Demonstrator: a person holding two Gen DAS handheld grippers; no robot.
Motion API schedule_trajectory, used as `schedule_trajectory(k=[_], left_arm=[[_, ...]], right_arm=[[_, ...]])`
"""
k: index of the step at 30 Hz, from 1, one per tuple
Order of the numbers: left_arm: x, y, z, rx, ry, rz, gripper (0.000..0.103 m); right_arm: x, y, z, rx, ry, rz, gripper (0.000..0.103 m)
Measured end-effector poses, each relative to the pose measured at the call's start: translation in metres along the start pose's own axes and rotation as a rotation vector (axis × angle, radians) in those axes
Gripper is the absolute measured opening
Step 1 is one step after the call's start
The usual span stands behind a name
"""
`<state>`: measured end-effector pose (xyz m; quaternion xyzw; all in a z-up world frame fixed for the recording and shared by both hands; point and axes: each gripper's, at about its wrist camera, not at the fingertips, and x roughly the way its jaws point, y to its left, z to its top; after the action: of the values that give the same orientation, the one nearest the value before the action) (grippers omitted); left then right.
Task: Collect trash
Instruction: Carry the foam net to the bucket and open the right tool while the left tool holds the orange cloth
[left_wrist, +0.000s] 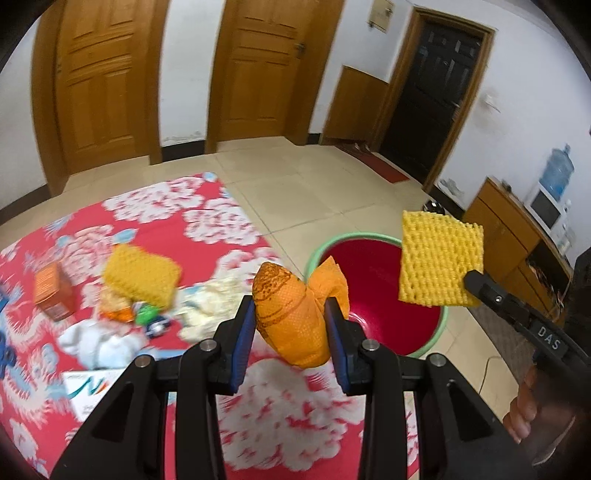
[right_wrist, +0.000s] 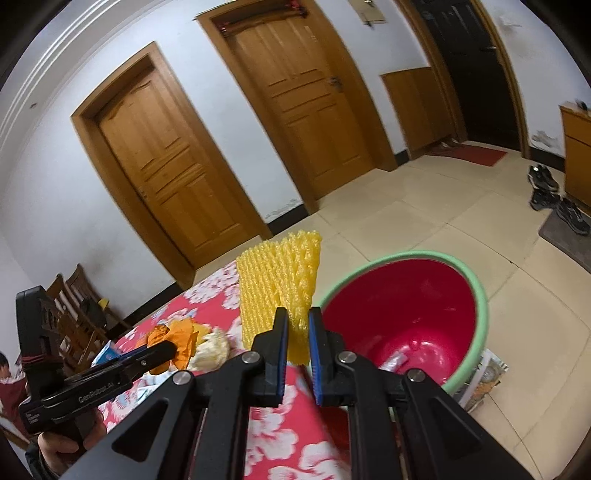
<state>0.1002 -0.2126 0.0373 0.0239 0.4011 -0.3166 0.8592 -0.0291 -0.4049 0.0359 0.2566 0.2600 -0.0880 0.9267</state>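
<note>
The left tongs (left_wrist: 290, 321) are clamped on one crumpled orange wrapper (left_wrist: 291, 314), its long axis upright, over the counter's (left_wrist: 280, 398) right edge beside the bucket (left_wrist: 373, 306). The right tongs (right_wrist: 298, 332) are clamped on one yellow foam net (right_wrist: 277, 280), which stands upright from its pinched lower corner, near the bucket's rim. A second yellow foam net (left_wrist: 140, 275) lies flat on the counter among a carton (left_wrist: 51, 291) and white scraps (left_wrist: 99, 341).

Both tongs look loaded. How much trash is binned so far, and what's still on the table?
Done: at least one wrapper lies in the red bucket. In hand: left tongs grip an orange bag; right tongs grip a yellow foam net, both near the bucket, unreleased. Left: another foam net, orange box, tissues.
</note>
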Motion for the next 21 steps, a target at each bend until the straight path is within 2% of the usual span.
schedule_trajectory(k=[9,21], left_arm=[[0.047,-0.043,0.002,0.083,0.059,-0.055,0.037],[0.101,-0.070,-0.004,0.126,0.132,-0.072,0.038]], right_arm=[[0.011,-0.049,-0.006,0.055,0.010,-0.112,0.013],[0.030,-0.090,-0.012,0.134,0.061,-0.169,0.015]])
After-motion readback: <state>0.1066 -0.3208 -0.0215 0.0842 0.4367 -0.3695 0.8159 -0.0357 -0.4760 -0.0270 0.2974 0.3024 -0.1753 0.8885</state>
